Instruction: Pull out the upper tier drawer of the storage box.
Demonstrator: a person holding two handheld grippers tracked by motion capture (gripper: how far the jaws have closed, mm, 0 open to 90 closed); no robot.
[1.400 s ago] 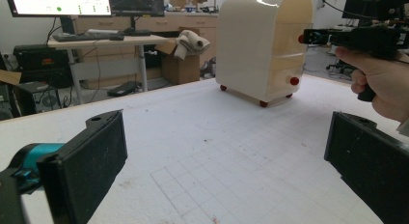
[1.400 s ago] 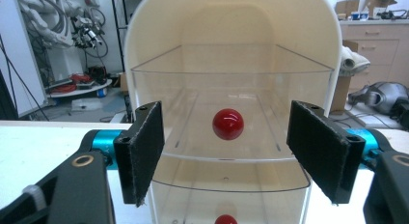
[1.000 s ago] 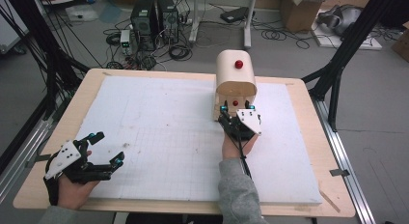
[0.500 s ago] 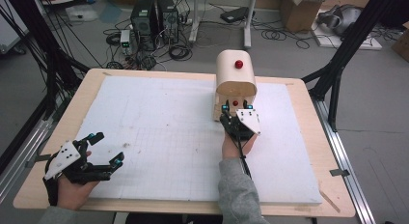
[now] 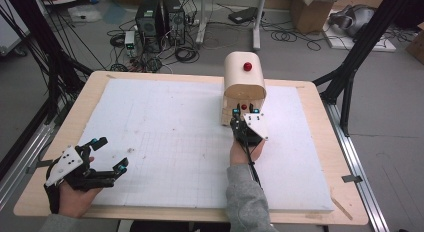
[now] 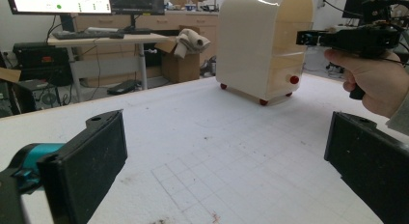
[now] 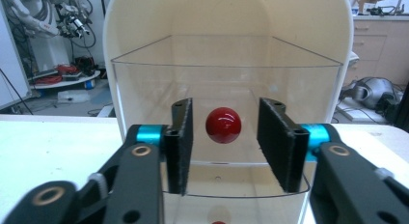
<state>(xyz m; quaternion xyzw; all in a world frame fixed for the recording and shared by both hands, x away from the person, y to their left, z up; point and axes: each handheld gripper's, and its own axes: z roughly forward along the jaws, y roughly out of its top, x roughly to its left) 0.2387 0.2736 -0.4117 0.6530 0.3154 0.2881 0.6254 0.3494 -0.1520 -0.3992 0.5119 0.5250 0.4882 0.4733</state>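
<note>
Lining up on the red knob (image 7: 223,125) mid-frame, right gripper (image 7: 231,142) spread around it, so next it probably just needs to pinch and pull.

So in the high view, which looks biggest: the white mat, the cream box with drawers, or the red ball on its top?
Largest to smallest:
1. White foam mat covering the wooden table.
2. Cream rounded plastic drawer box.
3. Red round knob on the box's top, by far the smallest.
</note>
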